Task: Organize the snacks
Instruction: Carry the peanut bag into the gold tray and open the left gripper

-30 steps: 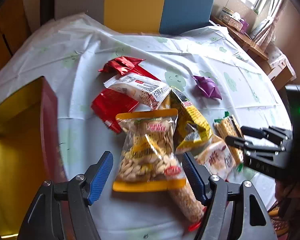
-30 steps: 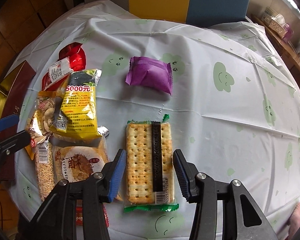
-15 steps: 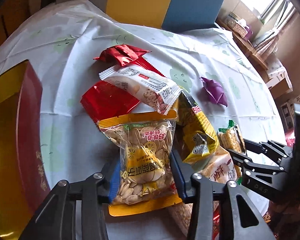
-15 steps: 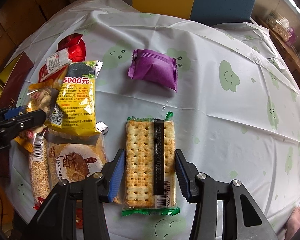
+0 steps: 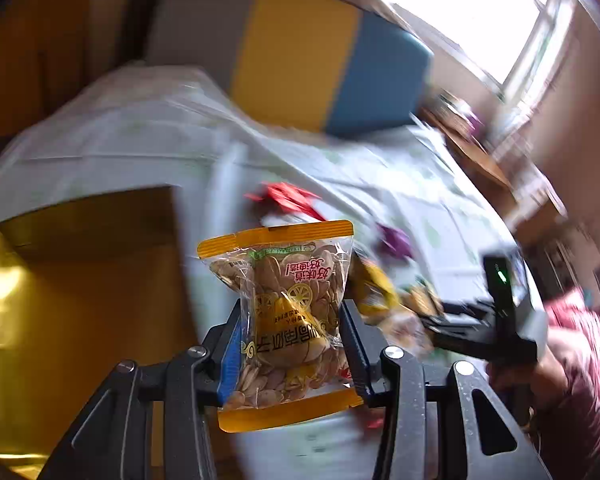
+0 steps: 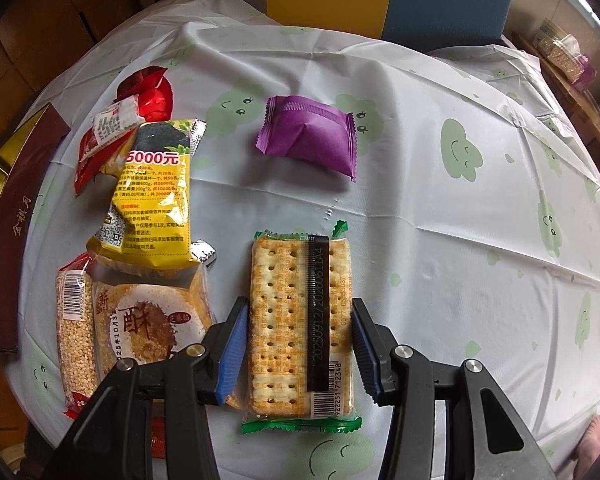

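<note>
Left wrist view first: the left gripper (image 5: 292,344) is clamped on a clear pumpkin seed bag (image 5: 288,312) with orange seals, both blue pads pinching its sides, and the bag hangs clear of the tablecloth (image 5: 148,140), which I'd guess is so it can go over to the gold-lined box (image 5: 80,280) sitting open just left of it. Everything behind is smeared, so the pile is mostly coloured blobs here. The right wrist view is sharp: the right gripper (image 6: 298,344) straddles the cracker pack (image 6: 300,320) lying flat on the table, pads beside its long edges, but I can't tell if they're actually squeezing. Only this view shows the purple pouch (image 6: 308,136), yellow bag (image 6: 156,200) and sesame cake packet (image 6: 148,320) properly.
</note>
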A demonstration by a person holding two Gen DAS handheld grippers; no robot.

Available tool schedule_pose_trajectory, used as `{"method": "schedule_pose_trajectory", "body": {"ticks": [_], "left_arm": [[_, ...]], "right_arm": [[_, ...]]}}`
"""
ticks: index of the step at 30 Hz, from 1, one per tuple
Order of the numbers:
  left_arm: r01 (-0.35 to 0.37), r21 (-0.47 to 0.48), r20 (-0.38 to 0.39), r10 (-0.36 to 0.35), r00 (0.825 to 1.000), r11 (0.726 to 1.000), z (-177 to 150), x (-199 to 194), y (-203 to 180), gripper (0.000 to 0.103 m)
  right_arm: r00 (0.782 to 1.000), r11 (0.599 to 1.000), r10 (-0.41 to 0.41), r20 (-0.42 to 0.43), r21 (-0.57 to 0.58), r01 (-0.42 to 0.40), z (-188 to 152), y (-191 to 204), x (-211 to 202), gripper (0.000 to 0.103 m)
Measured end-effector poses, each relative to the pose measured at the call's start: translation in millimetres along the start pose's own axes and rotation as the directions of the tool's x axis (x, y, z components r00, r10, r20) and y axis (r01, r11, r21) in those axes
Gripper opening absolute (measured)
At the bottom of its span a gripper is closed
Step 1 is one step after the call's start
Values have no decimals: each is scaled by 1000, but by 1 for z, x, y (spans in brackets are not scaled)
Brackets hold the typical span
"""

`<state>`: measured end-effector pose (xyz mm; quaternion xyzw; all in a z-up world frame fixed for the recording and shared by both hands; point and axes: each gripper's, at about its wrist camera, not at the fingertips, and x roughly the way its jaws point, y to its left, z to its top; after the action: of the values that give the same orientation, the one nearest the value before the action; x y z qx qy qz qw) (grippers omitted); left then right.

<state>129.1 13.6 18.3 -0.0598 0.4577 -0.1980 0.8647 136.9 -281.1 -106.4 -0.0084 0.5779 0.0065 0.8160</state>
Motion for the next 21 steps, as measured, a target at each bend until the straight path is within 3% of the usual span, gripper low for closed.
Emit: {"method": "schedule_pose_trajectory", "body": {"ticks": [2, 6, 10, 21], "left_arm": [[-51, -48, 23, 52, 998, 998, 7, -11, 28, 45], [-162, -115, -7, 163, 987, 980, 16, -2, 85, 45], [-202, -150, -80, 192, 978, 968, 19, 27, 122, 45], [-239, -121, -158, 219, 963, 964, 33, 86, 134, 46]], "right_arm": [[1000, 1000, -4, 2, -5, 4, -1, 1, -1, 50], [1000, 1000, -5, 3, -7, 5, 0, 3, -2, 50], [1000, 1000, -6, 9, -9, 6, -1, 4, -3, 50], [1000, 1000, 0, 10, -11, 0, -2, 3, -2, 50]]}}
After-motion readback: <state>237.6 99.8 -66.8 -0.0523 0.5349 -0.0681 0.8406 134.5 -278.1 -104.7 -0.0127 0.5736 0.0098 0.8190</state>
